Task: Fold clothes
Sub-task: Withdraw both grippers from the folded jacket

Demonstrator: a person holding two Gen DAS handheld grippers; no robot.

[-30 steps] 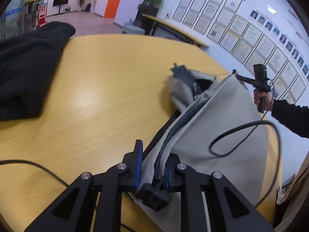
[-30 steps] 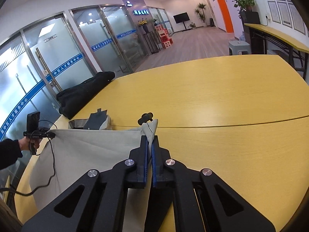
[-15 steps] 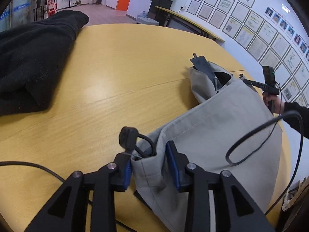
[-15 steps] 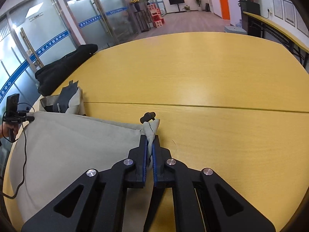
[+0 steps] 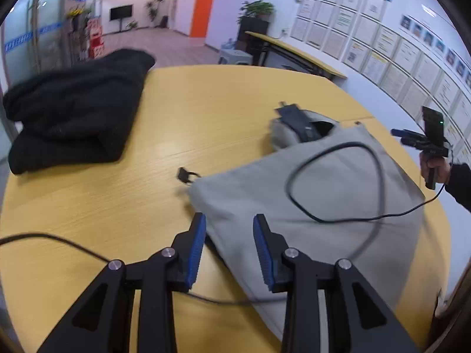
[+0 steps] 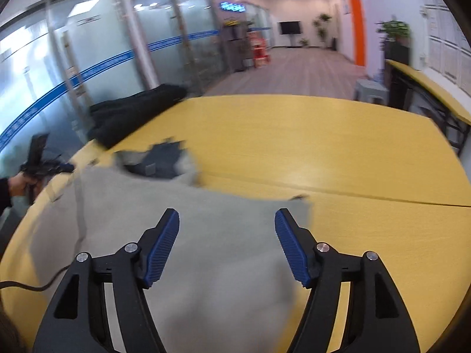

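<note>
Both claws let go: left claw (image 5: pixel 228 245) parted, nothing pinched; right claw (image 6: pixel 226 242) opening, empty. Grey garment (image 5: pixel 323 194) lies doubled over just ahead and below them. First fold looks done; more folds prob. left.

Both grippers are matte black, angular linkages with silver screws at the pivots and ribbed blue pads (image 5: pixel 196 251) on the fingers (image 6: pixel 287 242). A black cable (image 5: pixel 44 239) trails toward nine o'clock; dark sleeve (image 5: pixel 459 186) at three o'clock.
</note>
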